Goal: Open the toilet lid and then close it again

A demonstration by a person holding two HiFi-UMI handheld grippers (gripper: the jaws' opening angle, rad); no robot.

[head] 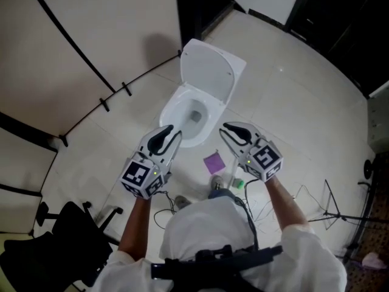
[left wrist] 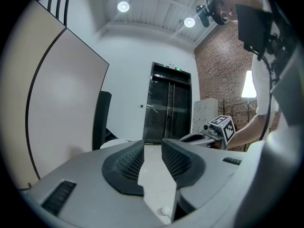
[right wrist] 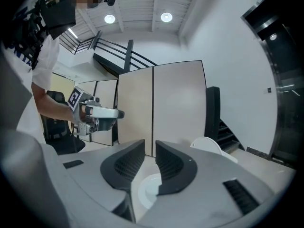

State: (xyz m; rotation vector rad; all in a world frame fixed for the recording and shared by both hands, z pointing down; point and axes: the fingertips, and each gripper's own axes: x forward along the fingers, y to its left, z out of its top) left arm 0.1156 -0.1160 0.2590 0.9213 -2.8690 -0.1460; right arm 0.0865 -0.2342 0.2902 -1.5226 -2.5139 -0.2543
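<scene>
Standing upright behind uncovered bowl (head: 170,111): white toilet lid (head: 209,72).

Head view: flat, even overhead light, exposure fine. Pale floor (head: 292,108) reads bright and the toilet (head: 197,96) sits close to clipping (rim detail just survives). Soft shadow blob on the partition panel (head: 121,35); the top right corner goes black.

Both gripper views: heavy fisheye, black circular vignette, straight lines bow near the rim. Ceiling spotlights (left wrist: 123,6) clip with small halos in the left gripper view; right gripper view's spotlights (right wrist: 166,17) do the same. Bright white patch (left wrist: 248,84) by the brick wall (left wrist: 213,70) is also blown out. Near foreground soft, background sharper.
</scene>
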